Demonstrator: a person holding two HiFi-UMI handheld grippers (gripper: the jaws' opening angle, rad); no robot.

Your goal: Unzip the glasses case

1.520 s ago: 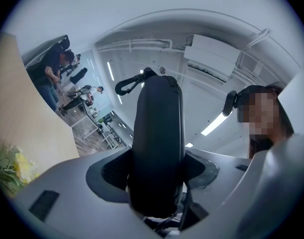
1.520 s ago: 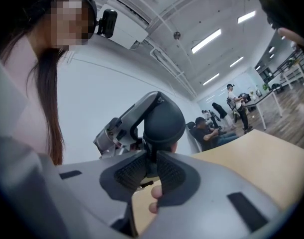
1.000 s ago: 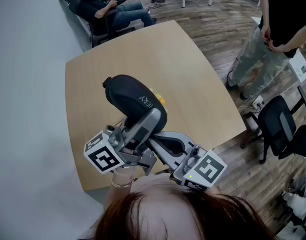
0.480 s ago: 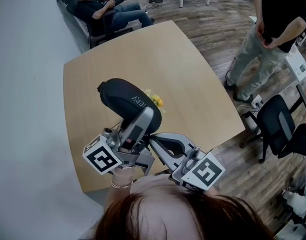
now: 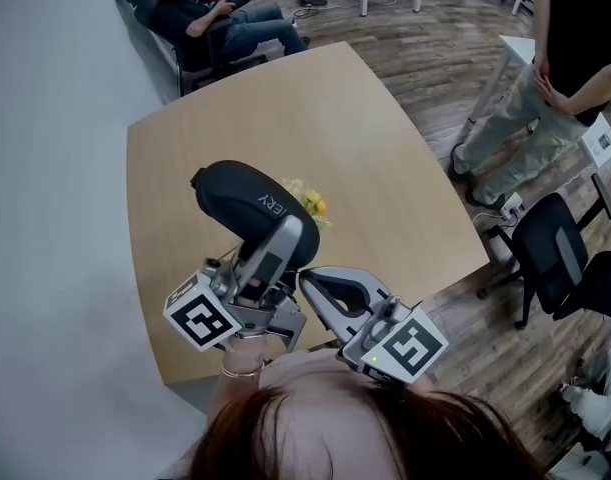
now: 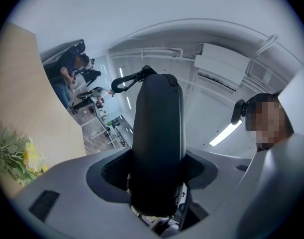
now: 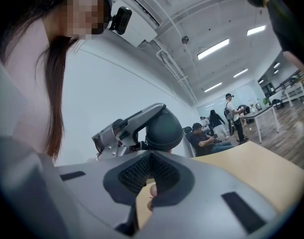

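Observation:
The black zip-up glasses case (image 5: 250,203) is lifted off the wooden table (image 5: 375,138), its strap loop at the far end. My left gripper (image 5: 272,253) is shut on its near end. In the left gripper view the case (image 6: 159,133) stands between the two pads and fills the gap. My right gripper (image 5: 307,280) sits just right of and below that end, jaws together at the tips. In the right gripper view the case's rounded end (image 7: 164,129) shows just beyond my shut right gripper (image 7: 152,156). A small pale thing sits behind the pads; I cannot tell what.
A small bunch of yellow flowers (image 5: 310,203) lies on the table under the case. A person stands at the right (image 5: 545,98) near a black office chair (image 5: 550,253). Another person sits beyond the table's far edge (image 5: 220,18). A white wall runs along the left.
The held case has swung slightly to the left, uncovering more of the yellow flowers. The standing person at the right has shifted. Both grippers keep their places and grips.

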